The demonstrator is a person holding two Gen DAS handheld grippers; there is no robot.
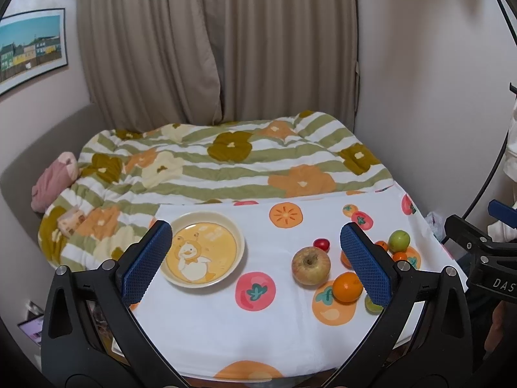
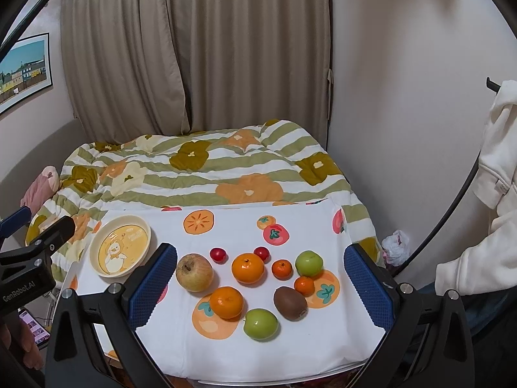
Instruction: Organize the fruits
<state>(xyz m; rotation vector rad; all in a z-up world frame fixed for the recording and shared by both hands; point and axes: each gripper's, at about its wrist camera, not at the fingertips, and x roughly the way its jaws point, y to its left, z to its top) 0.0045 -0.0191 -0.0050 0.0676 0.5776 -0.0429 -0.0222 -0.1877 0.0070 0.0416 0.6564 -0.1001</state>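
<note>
Ten loose fruits on the tabletop (image 2: 226,355), plate (image 2: 120,249) empty at left. Both hand-held grippers (image 1: 255,258) (image 2: 260,286) wide open, holding nothing. Suggest starting with apple (image 2: 194,272): straddle its middle, close gently.

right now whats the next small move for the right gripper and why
Probably lower the right gripper, jaws open, onto the near orange. The bowl holds no fruit yet, every fruit still lies on the cloth, and that orange sits between the fingers.
</note>
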